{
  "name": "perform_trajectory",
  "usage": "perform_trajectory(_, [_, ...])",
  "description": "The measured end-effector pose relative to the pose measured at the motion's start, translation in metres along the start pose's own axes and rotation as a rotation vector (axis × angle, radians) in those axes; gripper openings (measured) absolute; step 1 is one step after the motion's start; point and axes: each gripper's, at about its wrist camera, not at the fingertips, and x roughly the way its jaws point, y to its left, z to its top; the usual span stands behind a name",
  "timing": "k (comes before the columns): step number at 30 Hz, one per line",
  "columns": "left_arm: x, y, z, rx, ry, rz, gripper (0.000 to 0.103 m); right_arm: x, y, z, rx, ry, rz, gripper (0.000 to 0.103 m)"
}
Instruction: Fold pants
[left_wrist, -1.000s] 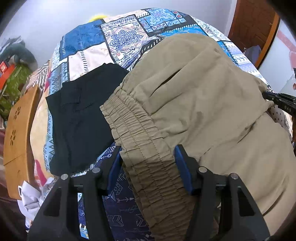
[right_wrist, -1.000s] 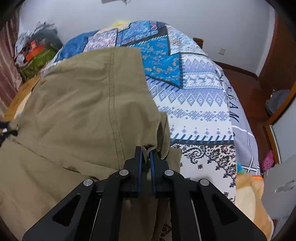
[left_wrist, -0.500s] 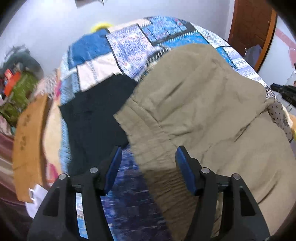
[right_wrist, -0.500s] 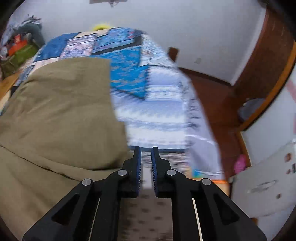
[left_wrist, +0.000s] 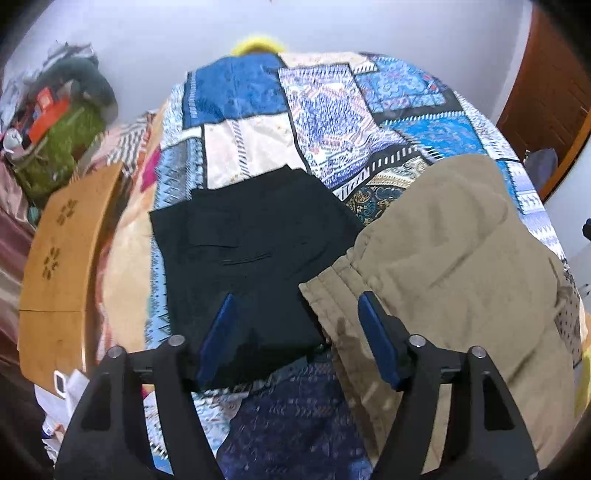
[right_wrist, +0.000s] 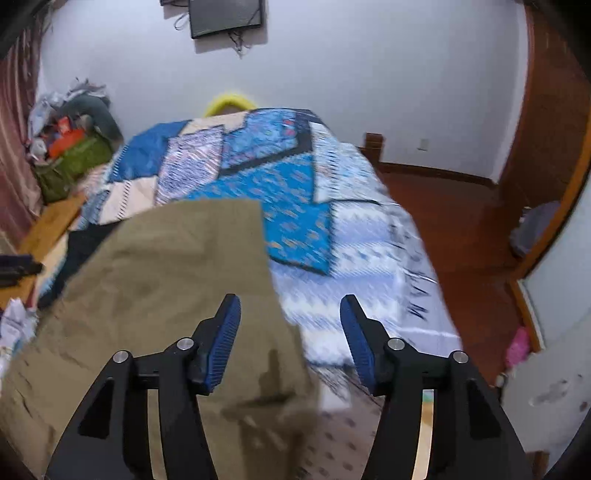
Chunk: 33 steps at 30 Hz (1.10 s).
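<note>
- Khaki pants (left_wrist: 461, 258): they lie folded over on the patchwork quilt (left_wrist: 332, 122), at the near right of the bed in the left wrist view. The elastic waistband faces the left gripper.
- Black garment (left_wrist: 243, 251): it lies flat just beside the pants, on their left, and appears already folded.
- Left gripper (left_wrist: 295, 332): jaws spread wide with nothing between them. It hangs above the gap where the black garment meets the waistband.
- Right gripper (right_wrist: 290, 336): jaws likewise wide apart and empty, above the right edge of the pants (right_wrist: 177, 280).
- Step in hand: both tongs are clear of the cloth, so a fold looks just laid and released. Motion blur in the right wrist view makes the exact lie of the near hem hard to judge.
- Next move: if a further fold is wanted, each gripper needs a fresh hold on an edge of the pants, the left at the waistband and the right at the opposite end, before lifting together.
</note>
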Motion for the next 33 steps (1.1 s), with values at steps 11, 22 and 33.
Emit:
perform_trajectory(11, [0.077,-0.005,0.014,-0.079,0.151,-0.093,0.075,0.102,0.029,0.048,-0.057,0.092,0.060,0.055])
perform_trajectory(22, [0.090,-0.017,0.013,-0.040,0.136,-0.163,0.059,0.165,0.027,0.072,0.001,0.098,0.124,0.055])
perform_trajectory(33, [0.080,-0.032,0.015,0.023,0.079,-0.054,0.046,0.164,0.042,0.073,-0.031,0.062,0.148,0.011])
